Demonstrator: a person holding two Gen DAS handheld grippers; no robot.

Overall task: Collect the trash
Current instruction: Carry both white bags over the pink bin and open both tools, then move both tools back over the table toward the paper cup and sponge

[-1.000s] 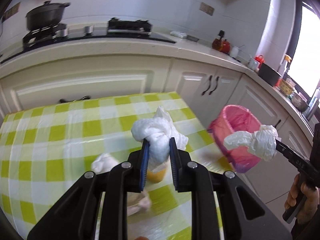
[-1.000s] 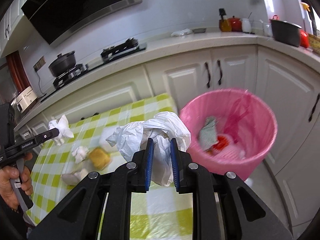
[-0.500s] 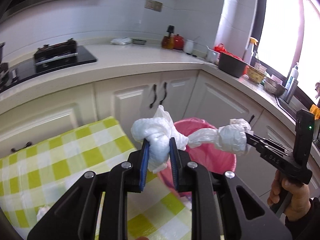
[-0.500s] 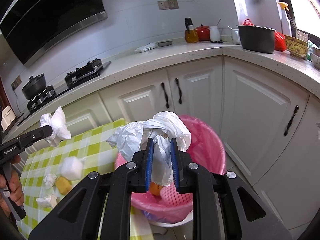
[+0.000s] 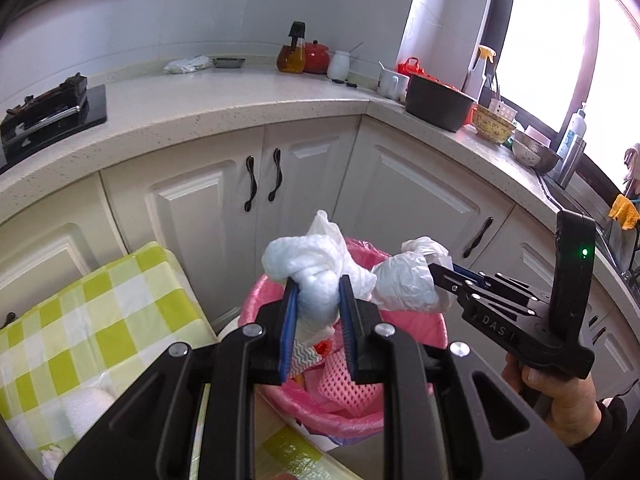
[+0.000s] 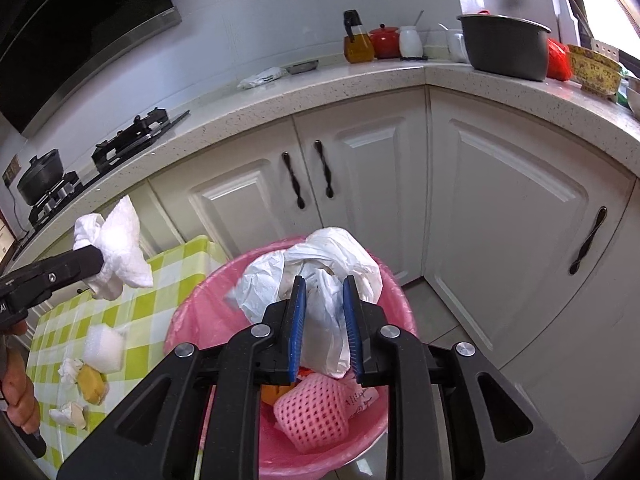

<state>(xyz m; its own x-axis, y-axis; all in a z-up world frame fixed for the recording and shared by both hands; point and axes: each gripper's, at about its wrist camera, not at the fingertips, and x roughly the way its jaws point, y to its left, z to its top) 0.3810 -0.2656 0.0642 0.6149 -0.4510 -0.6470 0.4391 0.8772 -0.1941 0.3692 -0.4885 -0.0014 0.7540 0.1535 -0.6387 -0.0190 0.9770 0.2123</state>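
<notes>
over pink bin point(image 6: 200, 312), plastic bag point(image 6: 324, 280) between right jaws, just opening.

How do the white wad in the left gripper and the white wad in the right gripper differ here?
The knotted white tissue wad in the left gripper looks soft and matte; the crumpled white plastic bag in the right gripper is glossy and larger. The tissue is pinched firmly; the bag's jaws have just been opening around it. Both hang over the pink bin.
</notes>
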